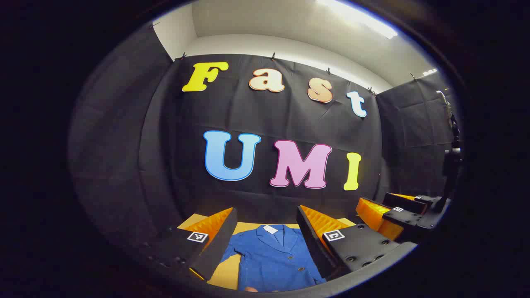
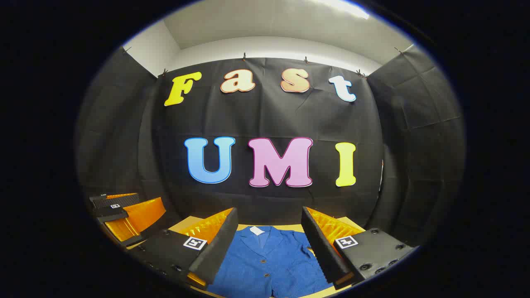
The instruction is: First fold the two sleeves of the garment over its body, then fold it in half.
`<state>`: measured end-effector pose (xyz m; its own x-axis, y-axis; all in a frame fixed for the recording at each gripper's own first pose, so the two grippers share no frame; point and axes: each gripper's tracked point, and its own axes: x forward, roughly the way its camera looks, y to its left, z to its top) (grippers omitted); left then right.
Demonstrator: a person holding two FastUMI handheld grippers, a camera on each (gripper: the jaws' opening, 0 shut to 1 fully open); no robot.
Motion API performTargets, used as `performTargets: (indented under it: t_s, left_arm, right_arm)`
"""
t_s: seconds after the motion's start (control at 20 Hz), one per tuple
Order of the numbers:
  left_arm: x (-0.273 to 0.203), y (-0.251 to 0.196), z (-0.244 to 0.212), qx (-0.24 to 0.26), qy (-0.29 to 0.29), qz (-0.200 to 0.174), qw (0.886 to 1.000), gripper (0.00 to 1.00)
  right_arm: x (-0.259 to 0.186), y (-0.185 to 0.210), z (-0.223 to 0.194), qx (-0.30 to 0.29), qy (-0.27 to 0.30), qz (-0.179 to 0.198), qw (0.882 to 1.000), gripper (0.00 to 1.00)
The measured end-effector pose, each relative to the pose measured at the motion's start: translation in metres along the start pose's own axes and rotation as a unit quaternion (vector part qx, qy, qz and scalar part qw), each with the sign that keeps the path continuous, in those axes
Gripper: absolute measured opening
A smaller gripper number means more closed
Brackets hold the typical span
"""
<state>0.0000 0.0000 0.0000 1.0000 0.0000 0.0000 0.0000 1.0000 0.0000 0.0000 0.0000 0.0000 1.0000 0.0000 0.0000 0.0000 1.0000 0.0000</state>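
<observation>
While both grippers are hanging up here above the table (image 1: 225, 275), the thing your next move hinges on is how the blue jacket (image 1: 275, 260) lies relative to them: it's flat on its back, collar (image 1: 276, 232) at the far end by the booth wall, hem toward you, so its long axis runs straight away from you, pretty much in line with both sets of fingers. Your left gripper (image 1: 267, 231) has its jaws spread wide with nothing between them, and in the left gripper view you can see the jacket's left sleeve (image 1: 232, 251) poking out just past the inner finger, so I'd say that sleeve is the natural one for that hand. Your right gripper (image 2: 269, 234) is spread wide and empty too, sitting over the front buttons (image 2: 263, 260) in the right gripper view, and you can also spot it off to the side in the left gripper view (image 1: 379, 213). The right sleeve is mostly hidden behind a finger, so I can't tell exactly how it lies. Neither sleeve looks folded yet, so you're at the start. My guess is each hand drops down and outward to its own sleeve, then carries it across the jacket's long axis.
</observation>
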Motion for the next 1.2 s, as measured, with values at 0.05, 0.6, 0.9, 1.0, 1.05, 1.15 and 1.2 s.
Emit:
performTargets:
  t_s: [0.05,0.6,0.9,1.0,1.05,1.15,1.2]
  left_arm:
    - [-0.001,0.002,0.002,0.001,-0.005,0.01,1.0,0.83]
    - [0.004,0.003,-0.001,-0.02,0.004,0.048,0.999,0.83]
    - [0.006,0.008,-0.001,-0.014,0.002,0.057,0.998,0.83]
    - [0.008,0.008,-0.003,-0.015,0.005,0.057,0.998,0.83]
    - [0.008,0.006,-0.004,-0.014,0.006,0.057,0.998,0.83]
    - [0.01,0.005,-0.003,-0.006,0.003,0.055,0.998,0.83]
    - [0.01,0.005,-0.002,0.002,-0.002,0.054,0.999,0.83]
  right_arm:
    - [0.0,-0.002,-0.002,0.0,0.003,-0.001,1.0,0.96]
    - [0.003,-0.014,-0.011,0.0,0.013,-0.007,1.0,0.96]
    - [0.008,-0.014,-0.009,0.009,0.011,-0.006,1.0,0.96]
    - [0.009,-0.014,-0.009,0.005,0.009,-0.006,1.0,0.96]
    - [0.009,-0.015,-0.009,0.002,0.008,-0.006,1.0,0.96]
    - [0.011,-0.017,-0.01,-0.005,0.008,-0.008,1.0,0.96]
    - [0.011,-0.019,-0.01,-0.008,0.008,-0.01,1.0,0.96]
